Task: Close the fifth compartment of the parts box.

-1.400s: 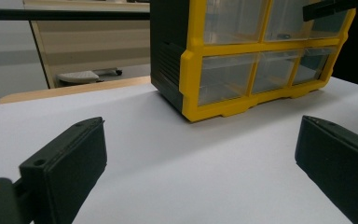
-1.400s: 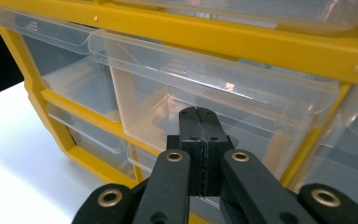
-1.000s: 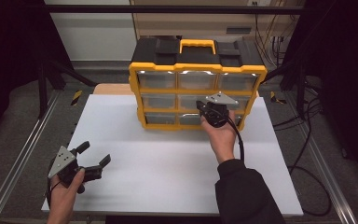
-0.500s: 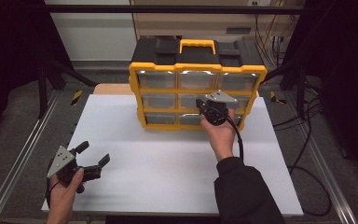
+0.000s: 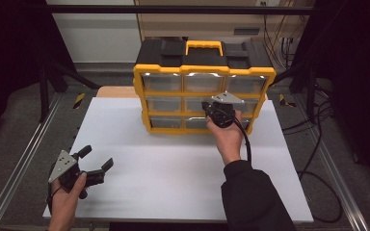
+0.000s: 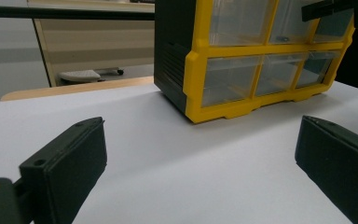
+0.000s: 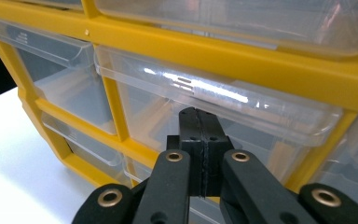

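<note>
Drawer cabinet (image 5: 204,77): yellow frame and handle, black top and sides, clear colourless drawers (image 7: 223,112). Table (image 5: 173,163): plain white, with a pale wood edge behind. Left gripper (image 5: 96,166) and right gripper (image 7: 199,116): black jaws, brass-coloured rivets, grey top plates. Sleeve (image 5: 253,197): black. Floor: grey, with yellow-and-black striped markers.

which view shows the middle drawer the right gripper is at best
The right gripper view: the clear middle drawer is close up, with the shut right gripper at its front under the lip. In the high view the hand partly covers it. The left gripper view shows the cabinet at an angle, farther off.
</note>
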`<state>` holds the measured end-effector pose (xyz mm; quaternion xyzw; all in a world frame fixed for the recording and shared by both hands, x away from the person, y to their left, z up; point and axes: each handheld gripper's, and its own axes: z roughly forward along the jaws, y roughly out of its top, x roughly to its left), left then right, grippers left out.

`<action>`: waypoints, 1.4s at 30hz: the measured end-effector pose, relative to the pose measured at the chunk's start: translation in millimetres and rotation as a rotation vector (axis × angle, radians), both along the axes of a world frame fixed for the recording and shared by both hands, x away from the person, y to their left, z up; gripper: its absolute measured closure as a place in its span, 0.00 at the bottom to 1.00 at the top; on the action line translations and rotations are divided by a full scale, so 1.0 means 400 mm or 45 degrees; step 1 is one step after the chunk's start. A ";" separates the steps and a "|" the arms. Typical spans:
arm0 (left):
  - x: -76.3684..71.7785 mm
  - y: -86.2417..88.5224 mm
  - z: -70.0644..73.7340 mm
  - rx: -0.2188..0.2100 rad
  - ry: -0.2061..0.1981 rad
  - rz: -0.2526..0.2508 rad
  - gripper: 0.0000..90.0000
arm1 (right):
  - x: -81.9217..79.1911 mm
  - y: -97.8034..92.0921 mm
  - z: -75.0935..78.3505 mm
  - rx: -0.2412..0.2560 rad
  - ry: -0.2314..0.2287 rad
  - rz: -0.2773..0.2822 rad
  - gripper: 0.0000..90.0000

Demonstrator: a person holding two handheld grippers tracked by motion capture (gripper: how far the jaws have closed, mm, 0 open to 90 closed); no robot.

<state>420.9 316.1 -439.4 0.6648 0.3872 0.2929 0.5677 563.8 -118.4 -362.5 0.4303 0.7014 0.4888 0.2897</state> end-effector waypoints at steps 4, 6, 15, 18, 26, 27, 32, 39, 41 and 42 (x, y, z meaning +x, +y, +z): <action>0.001 -0.002 0.000 0.001 -0.001 0.002 0.02 | -0.001 0.000 0.003 0.001 -0.005 0.001 1.00; 0.001 -0.003 -0.001 0.008 0.000 -0.001 0.02 | -0.001 0.000 0.003 0.000 -0.009 0.002 1.00; -0.005 0.000 0.002 0.005 -0.009 -0.001 0.02 | -0.010 0.003 -0.004 -0.005 -0.019 -0.001 1.00; -0.005 -0.003 0.002 0.015 -0.010 -0.006 0.02 | -0.020 0.006 -0.004 -0.016 -0.027 0.009 1.00; -0.006 -0.004 0.002 0.019 -0.010 -0.004 0.02 | -0.044 0.004 0.009 -0.004 -0.039 0.035 1.00; -0.006 -0.004 0.002 0.020 -0.010 -0.004 0.02 | -0.047 0.004 0.010 -0.006 -0.037 0.042 1.00; -0.006 -0.004 0.001 0.019 -0.007 -0.004 0.02 | -0.060 0.006 0.021 0.000 -0.048 0.074 1.00; -0.006 -0.004 0.001 0.020 -0.005 -0.005 0.02 | -0.089 0.021 0.032 -0.018 -0.065 0.150 0.80; -0.006 -0.004 0.001 0.019 -0.006 -0.005 0.02 | -0.093 0.023 0.036 -0.003 -0.076 0.138 0.71; -0.006 -0.005 0.001 0.020 -0.006 -0.006 0.02 | -0.094 0.022 0.038 0.006 -0.076 0.137 0.65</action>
